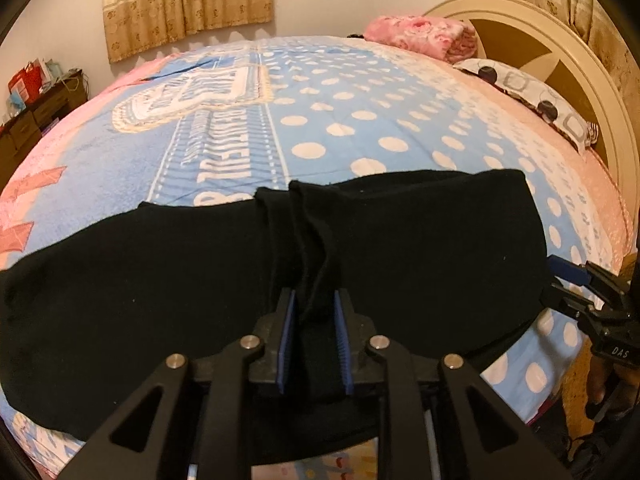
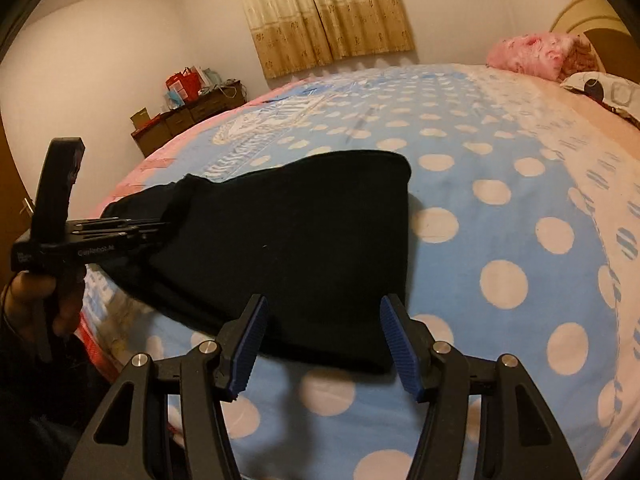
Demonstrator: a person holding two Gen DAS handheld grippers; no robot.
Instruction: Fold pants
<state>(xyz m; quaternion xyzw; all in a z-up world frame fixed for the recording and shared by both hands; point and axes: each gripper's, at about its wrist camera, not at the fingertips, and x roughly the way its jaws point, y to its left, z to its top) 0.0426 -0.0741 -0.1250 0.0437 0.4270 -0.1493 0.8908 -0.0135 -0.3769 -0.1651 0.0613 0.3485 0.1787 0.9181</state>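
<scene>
Black pants [image 1: 420,256] lie across the near side of the bed, partly folded. My left gripper [image 1: 315,300] is shut on a bunched ridge of the pants near the bed's front edge; it also shows from the side in the right wrist view [image 2: 160,230]. My right gripper [image 2: 322,320] is open, its blue pads [image 2: 394,340] on either side of the near corner of the pants [image 2: 304,248], just above the cloth and holding nothing. It shows at the right edge of the left wrist view [image 1: 560,280].
The bed has a blue blanket with white dots [image 2: 500,220]. A pink blanket [image 1: 420,36], a patterned pillow [image 1: 532,92] and a cream headboard [image 1: 592,92] are at the far right. A dark dresser [image 2: 188,116] stands by the far wall under curtains [image 2: 324,12].
</scene>
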